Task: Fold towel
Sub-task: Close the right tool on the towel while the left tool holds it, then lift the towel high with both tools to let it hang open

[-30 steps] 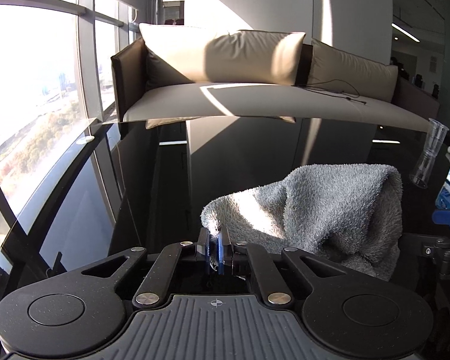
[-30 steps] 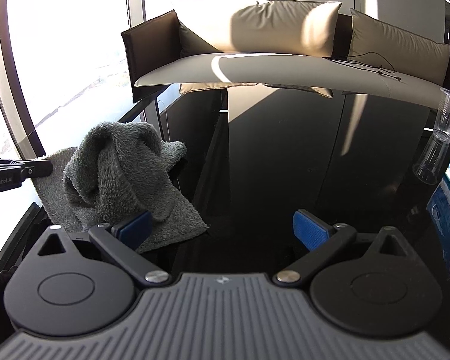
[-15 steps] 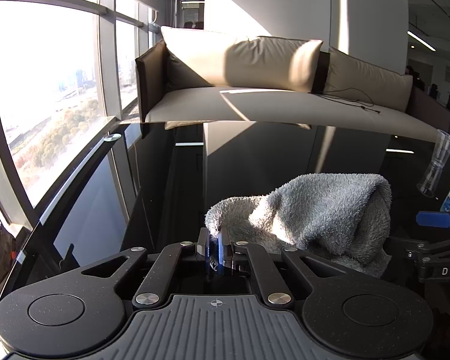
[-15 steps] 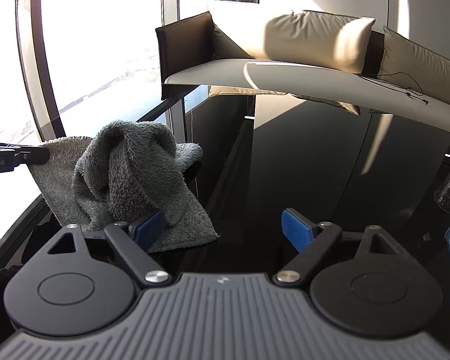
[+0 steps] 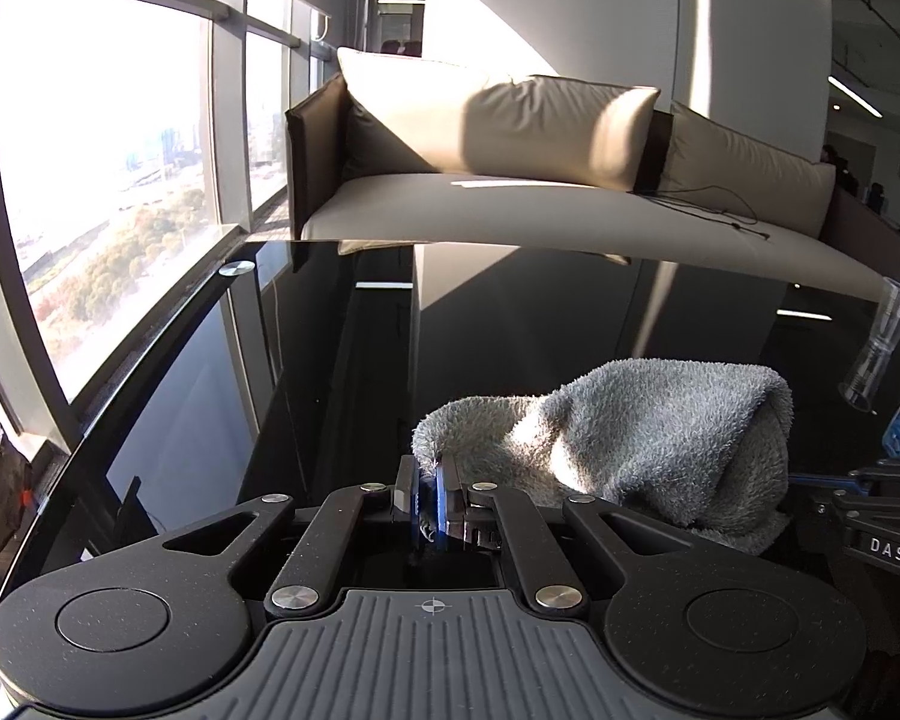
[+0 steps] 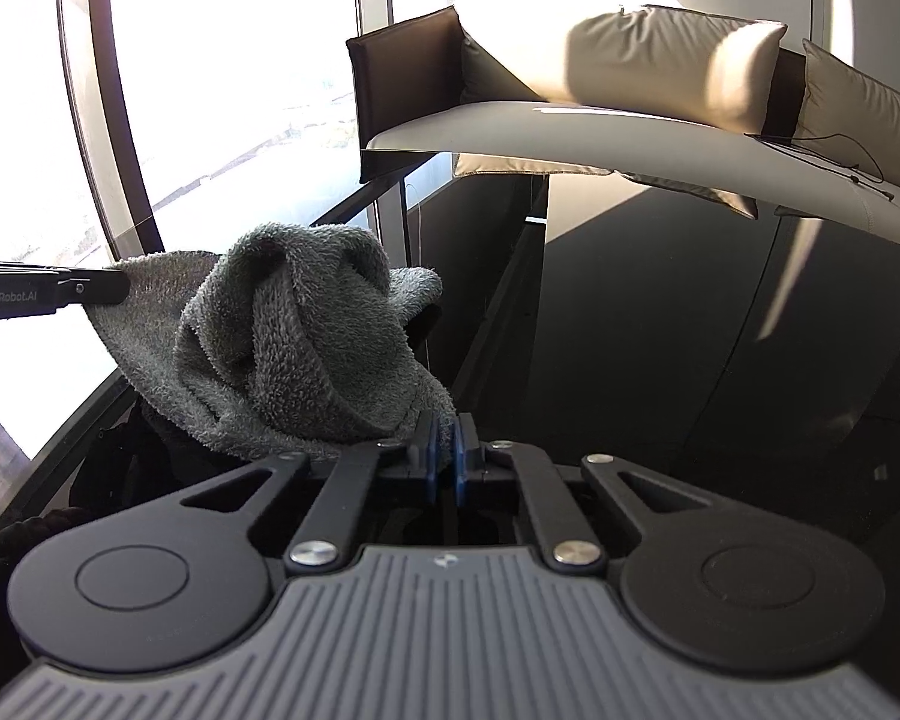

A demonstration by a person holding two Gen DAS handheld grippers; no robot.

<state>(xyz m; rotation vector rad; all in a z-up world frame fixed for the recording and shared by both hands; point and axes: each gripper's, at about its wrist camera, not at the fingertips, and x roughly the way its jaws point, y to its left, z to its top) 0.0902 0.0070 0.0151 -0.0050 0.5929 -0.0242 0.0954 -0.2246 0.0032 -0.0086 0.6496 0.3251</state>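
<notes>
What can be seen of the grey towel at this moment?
The towel is grey terry cloth, fluffy and thick, bunched into a loose twisted heap with deep folds, not yet folded flat. It sits on a glossy black table, partly sunlit. The left gripper is shut on one edge, and the right gripper appears shut on another corner near its base.

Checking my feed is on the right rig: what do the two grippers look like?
Both grippers, left and right, are matte black with ribbed grey bases, round side discs, silver rivets on the linkage bars and blue-padded fingers. White lettering reads "GenRobot.AI" and "DAS".
</notes>
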